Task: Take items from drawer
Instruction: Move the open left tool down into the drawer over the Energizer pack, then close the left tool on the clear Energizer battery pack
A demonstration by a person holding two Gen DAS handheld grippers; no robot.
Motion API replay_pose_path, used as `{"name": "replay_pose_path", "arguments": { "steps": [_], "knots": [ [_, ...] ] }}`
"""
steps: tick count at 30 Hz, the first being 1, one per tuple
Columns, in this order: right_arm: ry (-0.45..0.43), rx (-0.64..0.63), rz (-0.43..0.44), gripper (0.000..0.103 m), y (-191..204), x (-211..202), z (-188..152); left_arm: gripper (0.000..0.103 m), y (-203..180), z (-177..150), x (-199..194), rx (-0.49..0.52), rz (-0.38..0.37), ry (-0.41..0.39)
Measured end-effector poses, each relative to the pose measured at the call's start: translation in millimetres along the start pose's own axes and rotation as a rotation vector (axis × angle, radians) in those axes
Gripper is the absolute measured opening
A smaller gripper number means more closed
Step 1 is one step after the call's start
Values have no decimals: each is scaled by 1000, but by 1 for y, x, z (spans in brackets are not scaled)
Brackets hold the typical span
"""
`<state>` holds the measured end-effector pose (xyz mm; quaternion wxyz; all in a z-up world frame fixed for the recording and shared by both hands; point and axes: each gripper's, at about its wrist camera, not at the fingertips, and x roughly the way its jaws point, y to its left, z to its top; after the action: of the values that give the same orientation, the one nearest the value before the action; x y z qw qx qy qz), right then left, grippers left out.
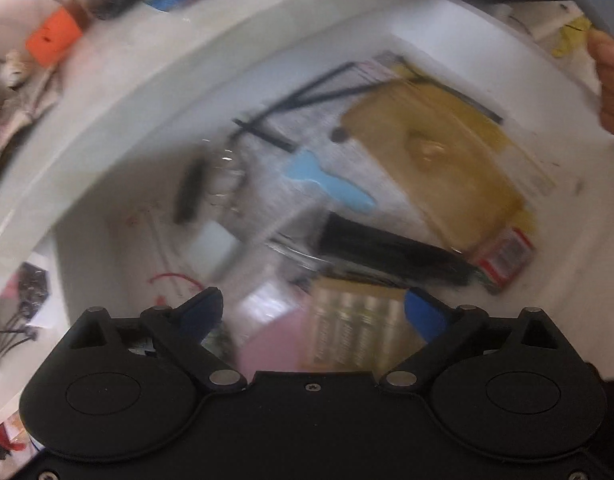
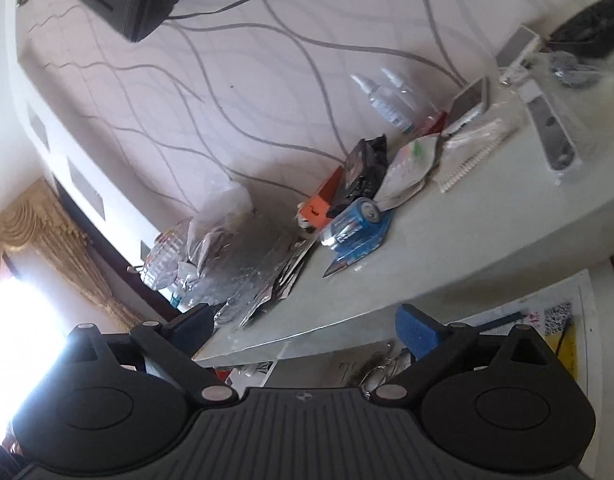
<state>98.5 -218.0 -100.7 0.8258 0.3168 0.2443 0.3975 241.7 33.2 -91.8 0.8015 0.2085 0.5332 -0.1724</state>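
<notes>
Several items remain in the open drawer (image 1: 427, 52), a battery pack (image 1: 359, 328) nearest the left gripper (image 1: 313, 312), which hangs above it wide and empty. Right gripper (image 2: 307, 328), equally wide, faces the cluttered desk (image 2: 487, 216). Next: lower, pinch the pack.

- Left gripper (image 1: 313, 312): matte black housing, two round caps, silver pivot pins, small screws, blue pads on black fingers.
- Right gripper (image 2: 305, 328): black ribbed housing, matching round caps, blue pads.
</notes>
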Motion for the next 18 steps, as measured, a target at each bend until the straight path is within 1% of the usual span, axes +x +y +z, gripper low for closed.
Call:
{"name": "replay_pose_path", "arguments": {
  "steps": [2, 3, 5, 6, 7, 8, 9, 11, 14, 17, 18],
  "knots": [
    [9, 3, 9, 100, -1, -2, -2, 97, 2, 0, 4, 7, -35, 19],
    [9, 10, 15, 100, -2, -1, -2, 96, 4, 1, 7, 1, -69, 42],
    [0, 28, 34, 101, -3, -8, -3, 89, 10, 4, 18, -25, -157, 100],
    [-6, 44, 40, 101, -6, -10, -3, 86, 14, 6, 24, -46, -216, 139],
    [-11, 61, 44, 101, -8, -12, -3, 87, 18, 9, 28, -63, -267, 170],
    [-15, 76, 46, 101, -10, -12, -2, 88, 21, 11, 30, -65, -299, 187],
    [-22, 93, 47, 101, -13, -13, -2, 91, 19, 13, 32, -51, -292, 189],
    [-32, 120, 50, 102, -17, -16, -1, 95, 13, 14, 36, -26, -241, 186],
    [-51, 137, 53, 102, -20, -18, 0, 95, 15, 13, 42, -84, -256, 206],
    [-68, 141, 55, 103, -21, -20, 0, 88, 18, 7, 39, -102, -258, 181],
    [-71, 143, 58, 103, -21, -20, 1, 82, 20, 4, 38, -108, -268, 174]
  ]
}}
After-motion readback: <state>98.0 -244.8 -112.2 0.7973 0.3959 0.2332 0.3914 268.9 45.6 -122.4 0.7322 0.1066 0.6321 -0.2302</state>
